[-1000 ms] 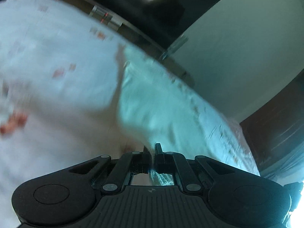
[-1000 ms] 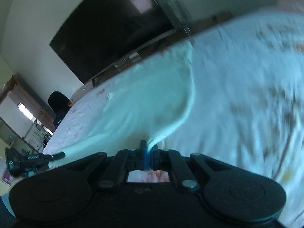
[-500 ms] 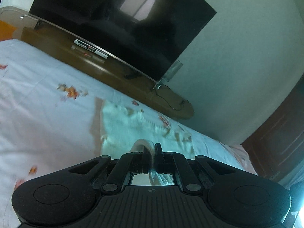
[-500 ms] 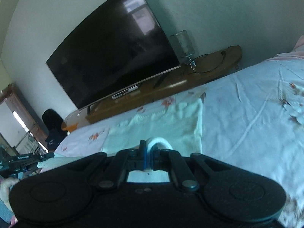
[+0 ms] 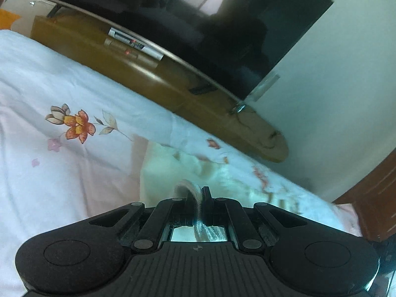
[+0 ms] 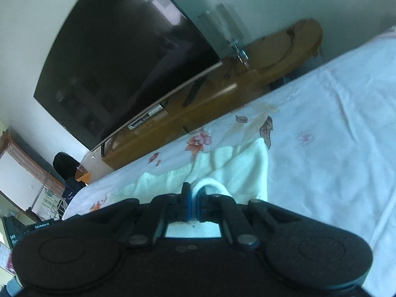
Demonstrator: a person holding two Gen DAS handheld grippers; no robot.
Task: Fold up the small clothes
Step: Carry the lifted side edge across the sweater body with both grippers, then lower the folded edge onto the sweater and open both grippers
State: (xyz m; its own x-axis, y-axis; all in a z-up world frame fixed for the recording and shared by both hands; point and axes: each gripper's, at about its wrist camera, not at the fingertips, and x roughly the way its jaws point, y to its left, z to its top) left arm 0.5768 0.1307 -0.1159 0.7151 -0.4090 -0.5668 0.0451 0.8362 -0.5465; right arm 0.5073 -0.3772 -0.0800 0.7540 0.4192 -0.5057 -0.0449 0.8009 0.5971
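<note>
A small pale cream garment [image 5: 170,170] lies spread on the white floral bedsheet [image 5: 61,163], reaching toward the bed's far edge. My left gripper [image 5: 198,195] is shut on a bunched edge of this cloth, which pokes up between the fingers. In the right wrist view the same garment [image 6: 237,170] stretches ahead, its far edge rumpled. My right gripper [image 6: 194,193] is shut on another part of its near edge, with a white loop of fabric curling up beside the blue-lined finger. The cloth under both grippers is hidden by their bodies.
The bedsheet [image 6: 334,136] ends at a wooden TV stand [image 5: 153,74] close beyond the bed. A large dark TV [image 6: 123,57] stands on it against the wall. A dark chair [image 6: 65,165] and a person's sleeve [image 6: 12,288] sit at the left edge.
Both grippers have carried the garment's edge forward toward the far side of the bed. The cloth, earlier lifted and filling the views, now lies lower and flatter on the sheet.
</note>
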